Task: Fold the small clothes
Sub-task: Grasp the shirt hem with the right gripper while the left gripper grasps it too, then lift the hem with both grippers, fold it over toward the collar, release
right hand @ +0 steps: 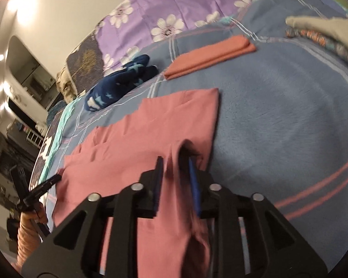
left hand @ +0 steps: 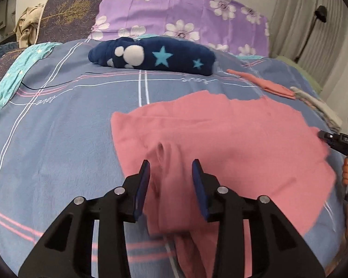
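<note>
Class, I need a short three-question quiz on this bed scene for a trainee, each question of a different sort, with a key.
1. True or false: the left tongs are clamped shut on the pink garment.
2. Which item has stars? A) navy fleece bundle B) folded salmon cloth C) purple floral bedding
3. Fill in: cloth bunched between the right tongs is coloured ____.

Key: 1 false; the pads stand apart around a loose fold. 2 A. 3 pink.
</note>
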A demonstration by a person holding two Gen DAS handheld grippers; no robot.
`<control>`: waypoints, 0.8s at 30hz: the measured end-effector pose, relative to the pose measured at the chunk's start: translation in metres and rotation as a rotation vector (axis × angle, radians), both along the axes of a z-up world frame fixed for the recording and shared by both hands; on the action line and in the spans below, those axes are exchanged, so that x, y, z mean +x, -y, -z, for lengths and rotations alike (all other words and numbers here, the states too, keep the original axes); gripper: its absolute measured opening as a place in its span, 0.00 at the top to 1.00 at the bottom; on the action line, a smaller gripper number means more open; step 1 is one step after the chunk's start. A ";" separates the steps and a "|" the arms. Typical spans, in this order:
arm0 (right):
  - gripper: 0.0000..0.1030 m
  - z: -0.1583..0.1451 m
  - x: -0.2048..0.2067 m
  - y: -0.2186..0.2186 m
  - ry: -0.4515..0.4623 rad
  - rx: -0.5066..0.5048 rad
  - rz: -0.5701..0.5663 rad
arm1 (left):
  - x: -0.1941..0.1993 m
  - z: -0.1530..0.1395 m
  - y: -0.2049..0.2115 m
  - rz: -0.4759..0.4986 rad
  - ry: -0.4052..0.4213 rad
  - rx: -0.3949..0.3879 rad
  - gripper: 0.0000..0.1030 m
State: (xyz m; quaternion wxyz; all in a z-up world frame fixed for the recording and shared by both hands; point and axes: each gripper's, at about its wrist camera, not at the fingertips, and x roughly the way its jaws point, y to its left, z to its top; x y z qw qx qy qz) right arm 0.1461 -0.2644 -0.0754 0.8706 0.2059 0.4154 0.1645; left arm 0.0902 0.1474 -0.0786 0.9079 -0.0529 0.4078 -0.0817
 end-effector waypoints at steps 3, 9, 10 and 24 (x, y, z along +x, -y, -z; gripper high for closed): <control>0.75 -0.009 -0.022 0.000 0.012 -0.022 -0.055 | -0.017 0.001 0.004 0.047 -0.035 -0.022 0.67; 0.99 -0.007 -0.032 -0.009 -0.008 -0.064 -0.107 | -0.022 0.008 0.010 0.057 -0.088 -0.042 0.98; 0.99 -0.013 -0.031 -0.007 0.012 -0.031 -0.094 | -0.022 0.003 0.010 0.057 -0.075 -0.057 0.99; 0.97 -0.046 0.066 -0.005 0.052 -0.098 0.025 | 0.073 -0.029 -0.019 -0.151 0.031 -0.058 0.64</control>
